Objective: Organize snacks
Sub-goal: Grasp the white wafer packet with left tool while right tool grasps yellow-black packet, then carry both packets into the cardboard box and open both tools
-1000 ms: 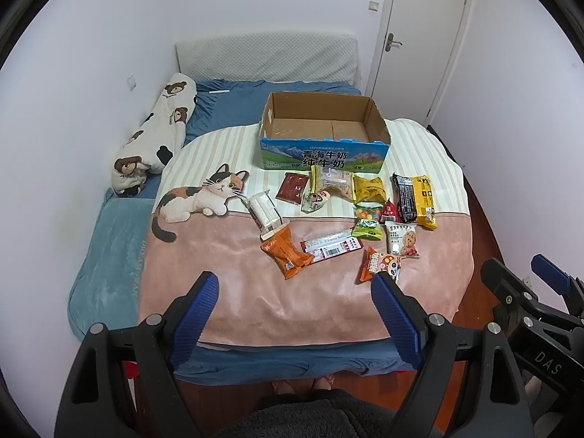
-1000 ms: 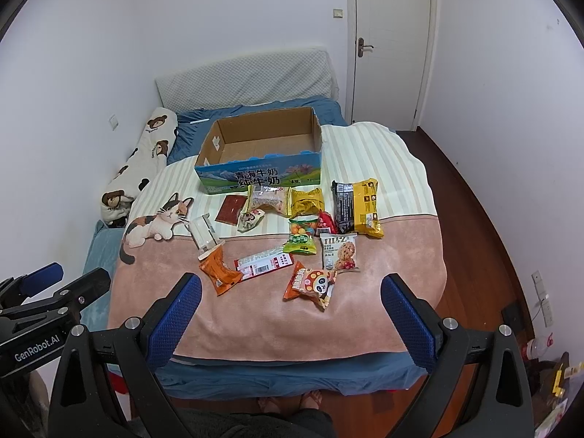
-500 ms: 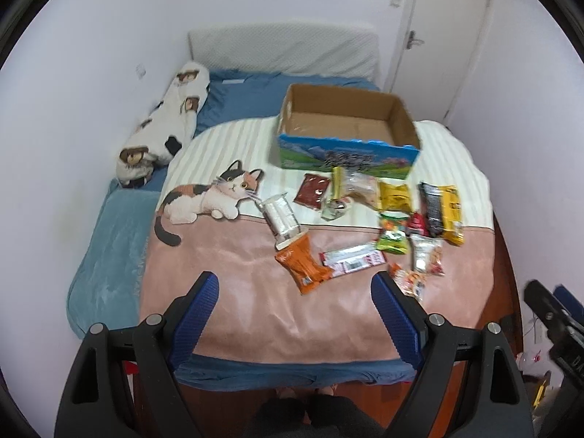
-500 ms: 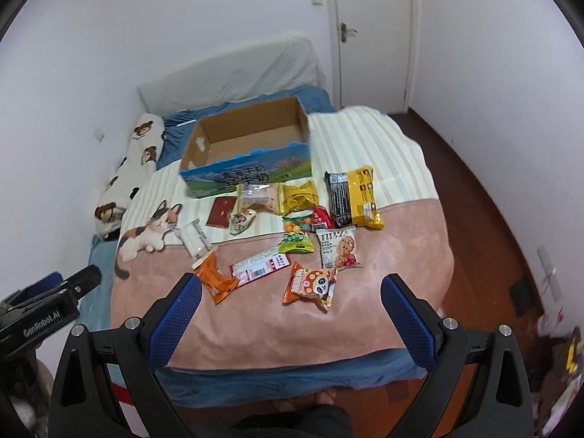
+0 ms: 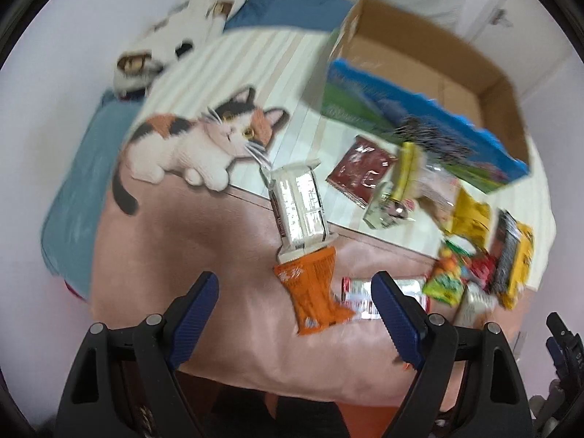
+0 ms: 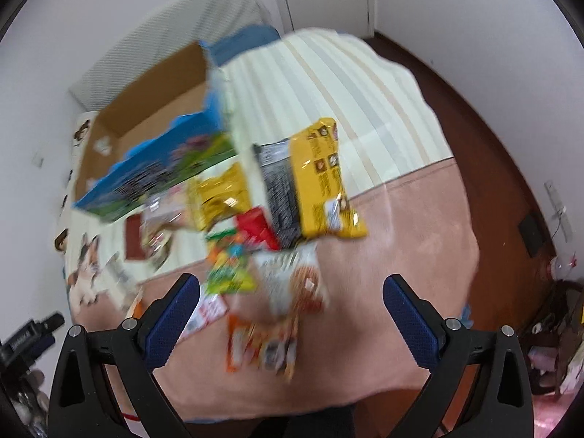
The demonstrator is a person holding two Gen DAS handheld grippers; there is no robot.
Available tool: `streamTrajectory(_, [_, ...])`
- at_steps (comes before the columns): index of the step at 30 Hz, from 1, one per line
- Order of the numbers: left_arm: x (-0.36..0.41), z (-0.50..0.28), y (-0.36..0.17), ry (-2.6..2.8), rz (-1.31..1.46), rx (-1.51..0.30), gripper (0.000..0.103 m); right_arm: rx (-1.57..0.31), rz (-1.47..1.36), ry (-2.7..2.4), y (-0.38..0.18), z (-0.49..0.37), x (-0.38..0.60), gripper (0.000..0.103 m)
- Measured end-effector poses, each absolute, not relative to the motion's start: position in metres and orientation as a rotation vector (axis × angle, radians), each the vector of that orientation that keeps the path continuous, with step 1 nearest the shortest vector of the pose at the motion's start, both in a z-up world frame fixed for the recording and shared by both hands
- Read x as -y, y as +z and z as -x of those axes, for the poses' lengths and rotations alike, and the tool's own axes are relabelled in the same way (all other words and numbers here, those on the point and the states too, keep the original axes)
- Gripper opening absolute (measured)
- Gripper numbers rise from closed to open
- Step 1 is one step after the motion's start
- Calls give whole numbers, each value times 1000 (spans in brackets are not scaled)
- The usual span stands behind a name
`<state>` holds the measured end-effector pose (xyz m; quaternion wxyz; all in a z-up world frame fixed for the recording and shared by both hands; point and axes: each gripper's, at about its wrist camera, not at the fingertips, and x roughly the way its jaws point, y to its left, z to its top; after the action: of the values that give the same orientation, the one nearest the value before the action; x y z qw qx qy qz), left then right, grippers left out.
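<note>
Now both grippers hang over the bed, empty. Left gripper [image 5: 297,301]: jaws spread wide, nothing between the blue ribbed pads, a crinkly orange snack packet [image 5: 314,294] lying below. Right gripper [image 6: 292,308]: jaws just as wide, over a blurred cookie packet [image 6: 292,281]. Glossy snack packets lie scattered on the soft pink blanket [image 6: 408,226], beside the open cardboard box [image 5: 423,84].
</note>
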<state>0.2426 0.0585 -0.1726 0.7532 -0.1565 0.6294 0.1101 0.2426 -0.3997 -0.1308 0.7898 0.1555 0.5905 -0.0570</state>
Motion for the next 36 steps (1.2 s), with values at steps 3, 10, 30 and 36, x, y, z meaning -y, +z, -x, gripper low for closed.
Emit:
streamTrajectory(3, [-63,-270,-208,281,398,-1453,85,-1321,-335,-132,-166,-285,416,102])
streamTrajectory(10, [-73,-306,-280,379,445,-1594,85,-1413,-329,-125,-230,-353,429,102])
streamTrajectory(30, [-85,-356,-322,454,333,-1473,58,-1563,-154,-85,-311,-395,387,102])
streamTrajectory(36, [-79,-360,-302,443,276,-1412,57,-1490,-141,-79,-308,-392,383,88])
